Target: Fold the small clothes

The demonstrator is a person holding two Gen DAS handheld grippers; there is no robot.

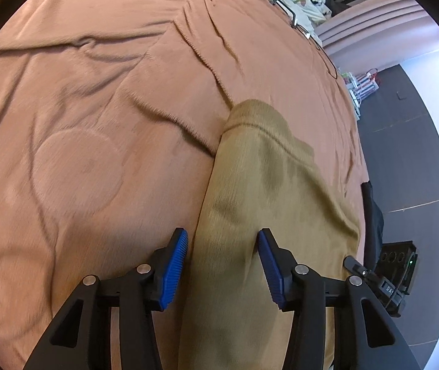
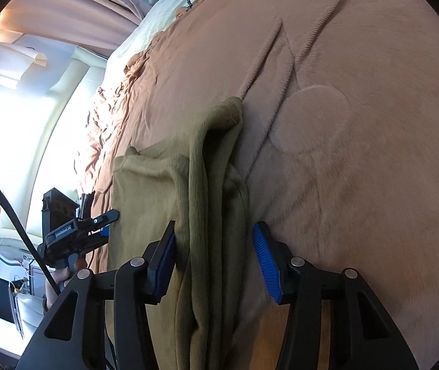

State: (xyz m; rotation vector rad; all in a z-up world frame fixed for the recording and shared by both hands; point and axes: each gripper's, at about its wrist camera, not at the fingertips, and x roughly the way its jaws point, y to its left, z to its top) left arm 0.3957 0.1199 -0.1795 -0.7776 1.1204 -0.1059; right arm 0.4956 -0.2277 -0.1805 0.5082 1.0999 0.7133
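Both cameras sit just behind their own tools, very near the bed, looking along the 2 fingers toward 12 o'clock. The left wrist view frames the left tool (image 1: 222, 266) low at 6 o'clock over the olive garment (image 1: 268, 203), the room edge at 3 o'clock. The right wrist view frames the right tool (image 2: 215, 262) likewise (window side at 9 o'clock). Both share the garment and the orange blanket (image 1: 96, 92).

Matt ribbed olive knit garment (image 1: 259, 191) lies on soft plush orange blanket (image 1: 96, 108).
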